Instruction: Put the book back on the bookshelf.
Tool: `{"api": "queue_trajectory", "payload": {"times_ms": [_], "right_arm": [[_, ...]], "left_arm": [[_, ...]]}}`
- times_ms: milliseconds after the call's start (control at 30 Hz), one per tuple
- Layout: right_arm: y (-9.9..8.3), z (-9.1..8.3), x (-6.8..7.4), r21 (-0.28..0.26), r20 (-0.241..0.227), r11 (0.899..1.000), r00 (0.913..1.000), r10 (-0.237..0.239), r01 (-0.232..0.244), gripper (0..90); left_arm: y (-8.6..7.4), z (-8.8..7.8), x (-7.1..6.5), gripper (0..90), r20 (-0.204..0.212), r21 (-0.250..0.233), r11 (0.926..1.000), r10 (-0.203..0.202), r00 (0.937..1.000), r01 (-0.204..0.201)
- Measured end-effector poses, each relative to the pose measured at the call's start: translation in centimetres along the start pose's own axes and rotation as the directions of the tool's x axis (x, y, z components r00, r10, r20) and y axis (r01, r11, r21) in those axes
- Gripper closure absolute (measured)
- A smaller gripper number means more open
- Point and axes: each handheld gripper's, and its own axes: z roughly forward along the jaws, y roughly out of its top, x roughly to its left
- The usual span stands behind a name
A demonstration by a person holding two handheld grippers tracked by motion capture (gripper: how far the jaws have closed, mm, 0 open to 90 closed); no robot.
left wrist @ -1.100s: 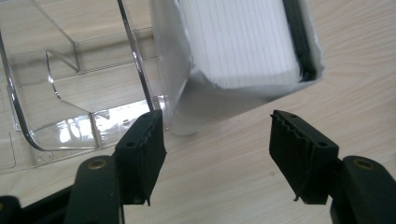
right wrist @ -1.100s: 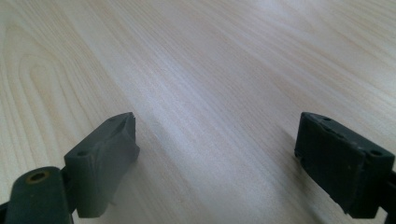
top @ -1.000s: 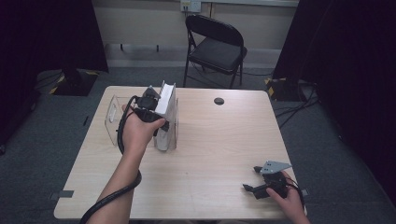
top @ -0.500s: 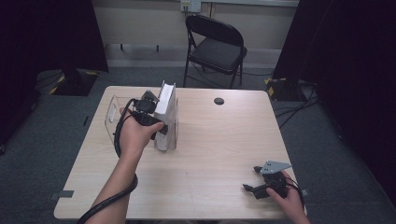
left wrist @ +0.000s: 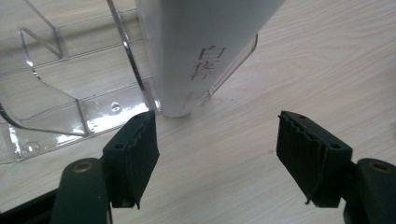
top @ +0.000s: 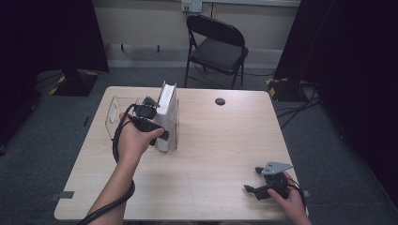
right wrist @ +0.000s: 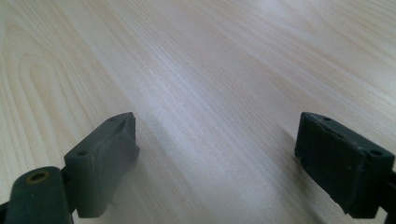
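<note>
- Your left gripper (left wrist: 217, 156) has just been opening; its jaws stand apart with nothing between them, the book (left wrist: 196, 51) just ahead of the tips.
- The book stands upright in the clear rack (top: 117, 115), at its right end, on the table (top: 220, 154).
- Draw back straight and low, so neither pad (left wrist: 133, 154) catches the spine or the rack's wall.
- Check that the book stays upright before you leave it.
- Your right gripper (right wrist: 217, 161) rests near the table's front edge, jaws wide and empty; keep it there.
</note>
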Motion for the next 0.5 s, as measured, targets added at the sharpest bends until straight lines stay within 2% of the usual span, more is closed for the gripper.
{"api": "queue_trajectory", "payload": {"times_ms": [333,367,433,500], "right_arm": [[0.0,0.0,0.0,0.001,0.001,1.000,1.0000,0.000,0.000,12.0],[0.0,0.0,0.0,0.000,0.000,1.000,1.0000,0.000,0.000,12.0],[0.0,0.0,0.0,0.000,0.000,1.000,1.0000,0.001,-0.001,12.0],[0.0,0.0,0.0,0.001,0.001,1.000,1.0000,-0.001,0.001,12.1]], "left_arm": [[-0.9,0.8,-0.1,29.1,0.033,-0.003,0.9999,0.015,0.9993,-0.015],[-1.0,0.9,0.0,29.2,0.039,0.001,0.9996,0.027,0.9989,-0.027],[-1.3,1.1,-0.1,28.9,0.047,-0.008,0.9999,0.013,0.9988,-0.013],[-1.5,1.3,0.0,27.7,0.046,-0.005,0.9998,0.020,0.9988,-0.020]]}}
